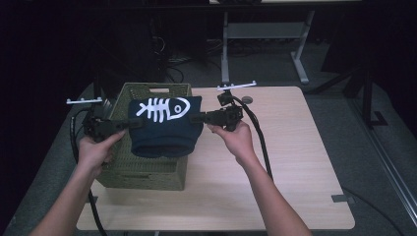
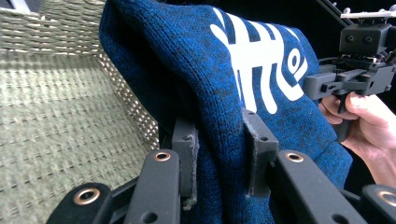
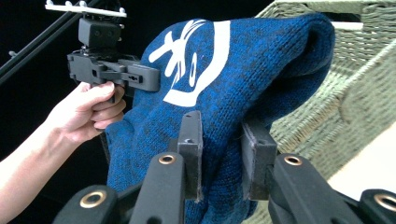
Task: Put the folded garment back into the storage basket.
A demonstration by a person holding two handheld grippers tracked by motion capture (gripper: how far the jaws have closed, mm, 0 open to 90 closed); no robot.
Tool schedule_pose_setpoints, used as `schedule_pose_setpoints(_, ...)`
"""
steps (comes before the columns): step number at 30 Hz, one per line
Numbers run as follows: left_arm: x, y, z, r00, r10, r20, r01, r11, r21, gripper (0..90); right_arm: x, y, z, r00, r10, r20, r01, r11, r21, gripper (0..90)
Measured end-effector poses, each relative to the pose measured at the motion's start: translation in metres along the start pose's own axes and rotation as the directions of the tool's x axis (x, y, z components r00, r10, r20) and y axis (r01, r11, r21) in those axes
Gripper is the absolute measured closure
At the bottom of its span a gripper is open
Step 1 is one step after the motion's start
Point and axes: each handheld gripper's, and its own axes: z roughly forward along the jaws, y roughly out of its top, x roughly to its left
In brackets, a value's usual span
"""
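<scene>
The sweater (image 1: 164, 125), a folded blue knit with a white fishbone print, is held stretched above the open basket (image 1: 147, 169), with its lower fold hanging over the basket's near rim rather than inside. It is pinched at its left edge by the left gripper (image 1: 123, 125), whose jaws are seen in the left gripper view clamped on a thick bunch of the knit (image 2: 219, 154), and at its right edge by the right gripper (image 1: 196, 118), likewise closed on the cloth (image 3: 219, 154). Since only a narrow bite of fabric is taken on each side, the knit could be pulled out of one gripper if the two were drawn further apart, and the sweater would then swing down and drape across the rim or slide onto the bench (image 1: 295, 157). If it were lowered as it hangs, the bottom fold would probably catch on the near wall, and the light wicker basket might be tipped or dragged. How many layers are caught in each gripper cannot be judged, the sweater's underside and far side are hidden, the basket's floor is largely covered in the high view, and the dark surroundings past the bench are hard to make out
</scene>
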Motion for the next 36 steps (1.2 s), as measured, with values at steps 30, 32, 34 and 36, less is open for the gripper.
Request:
schedule_pose_setpoints(30, 0.026, -0.001, -0.029, 0.9983, -0.039, -0.043, 0.039, 0.9992, -0.01, 70.2, 0.008, 0.008, 0.044, 1.0, 0.002, -0.004, -0.002, 1.0, 0.03, 72.7)
schedule_pose_setpoints(32, 0.029, -0.001, -0.031, 0.9979, -0.045, -0.047, 0.044, 0.999, -0.013, 70.1, 0.007, 0.009, 0.047, 1.0, -0.003, -0.003, 0.003, 1.0, 0.031, 72.7)
schedule_pose_setpoints(34, 0.031, -0.001, -0.032, 0.9973, -0.05, -0.054, 0.05, 0.9987, -0.013, 70.0, 0.008, 0.009, 0.05, 1.0, -0.002, -0.005, 0.002, 0.999, 0.035, 72.7)
schedule_pose_setpoints(36, 0.034, -0.003, -0.033, 0.9969, -0.056, -0.055, 0.055, 0.9984, -0.014, 69.9, 0.008, 0.01, 0.053, 1.0, 0.001, -0.003, -0.001, 0.999, 0.038, 72.7)
